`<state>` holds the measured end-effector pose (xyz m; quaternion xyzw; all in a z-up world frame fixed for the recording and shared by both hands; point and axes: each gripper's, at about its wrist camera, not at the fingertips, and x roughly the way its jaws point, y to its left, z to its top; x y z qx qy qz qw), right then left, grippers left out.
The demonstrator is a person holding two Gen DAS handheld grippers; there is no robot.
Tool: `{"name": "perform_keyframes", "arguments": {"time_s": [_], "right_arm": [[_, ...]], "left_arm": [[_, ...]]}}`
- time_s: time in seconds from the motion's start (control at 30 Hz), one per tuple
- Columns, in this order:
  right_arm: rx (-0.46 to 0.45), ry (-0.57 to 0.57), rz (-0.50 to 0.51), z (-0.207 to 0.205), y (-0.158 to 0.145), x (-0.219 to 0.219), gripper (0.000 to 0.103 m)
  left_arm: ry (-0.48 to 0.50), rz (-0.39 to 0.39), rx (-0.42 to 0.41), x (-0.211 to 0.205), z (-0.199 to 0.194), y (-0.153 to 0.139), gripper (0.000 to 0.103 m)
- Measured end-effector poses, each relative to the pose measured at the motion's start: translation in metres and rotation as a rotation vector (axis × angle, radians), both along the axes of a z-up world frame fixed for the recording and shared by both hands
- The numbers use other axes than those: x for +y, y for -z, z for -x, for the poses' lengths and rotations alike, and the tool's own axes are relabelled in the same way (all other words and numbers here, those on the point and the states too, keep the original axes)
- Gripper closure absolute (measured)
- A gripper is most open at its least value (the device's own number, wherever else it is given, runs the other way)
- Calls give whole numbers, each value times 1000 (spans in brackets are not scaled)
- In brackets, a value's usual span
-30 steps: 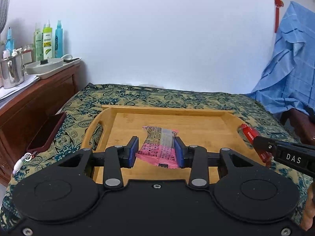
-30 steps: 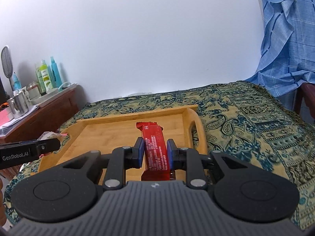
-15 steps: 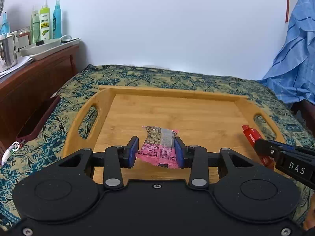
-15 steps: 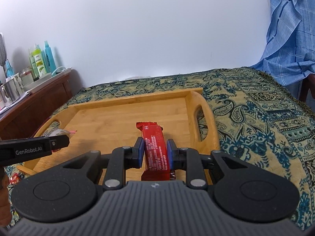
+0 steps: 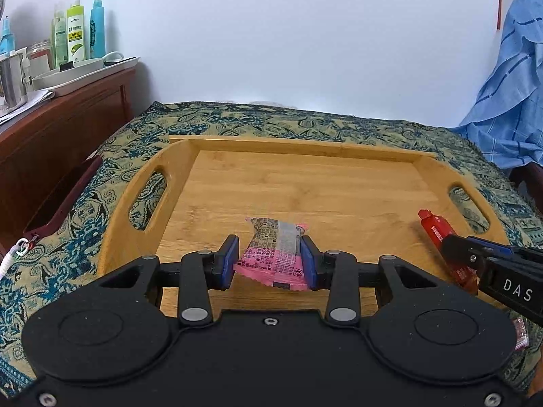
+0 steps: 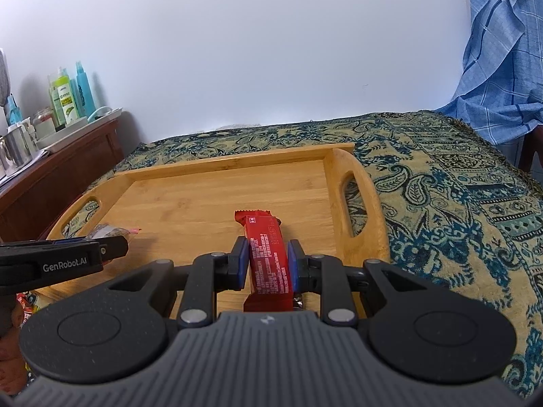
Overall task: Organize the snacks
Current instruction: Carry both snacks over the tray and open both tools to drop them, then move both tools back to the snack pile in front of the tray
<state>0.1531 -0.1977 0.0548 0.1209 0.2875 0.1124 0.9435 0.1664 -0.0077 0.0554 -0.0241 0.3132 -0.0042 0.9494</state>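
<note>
A wooden tray (image 5: 305, 176) with cut-out handles lies on a patterned cloth; it also shows in the right wrist view (image 6: 190, 203). My left gripper (image 5: 268, 261) is shut on a pink snack packet (image 5: 275, 254) and holds it over the tray's near left part. My right gripper (image 6: 266, 264) is shut on a red snack bar (image 6: 266, 257) over the tray's near right part. The red bar (image 5: 441, 237) also shows at the right of the left wrist view, and the pink packet (image 6: 112, 230) at the left of the right wrist view.
A dark wooden cabinet (image 5: 61, 125) stands left, with bottles (image 5: 76, 37), a white tray and a metal cup on top. A blue cloth (image 5: 509, 101) hangs at the right. More snack packets (image 5: 521, 337) lie on the paisley cloth (image 6: 458, 203) near the tray's front edge.
Both grippers have moved forward and lower over the tray, each keeping its snack. The tray now looks closer and larger in both views.
</note>
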Motion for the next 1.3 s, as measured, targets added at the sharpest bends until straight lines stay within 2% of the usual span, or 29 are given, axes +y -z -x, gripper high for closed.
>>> {"name": "perform_keyframes", "arguments": {"time_s": [0.57, 0.8, 0.93, 1.13, 1.3], "right_arm": [[-6, -18, 8, -1, 0, 4, 70], [-33, -30, 8, 12, -13, 5, 52], [-54, -40, 13, 26, -21, 4, 48], [-72, -50, 15, 50, -28, 1, 46], [-73, -58, 14, 69, -27, -2, 46]], "left_arm": [[-2, -17, 18, -1, 0, 2, 67], [-4, -23, -7, 1, 14, -14, 51], [6, -42, -22, 0, 29, -25, 43], [57, -55, -38, -6, 59, -34, 34], [87, -50, -25, -12, 82, -33, 32]]}}
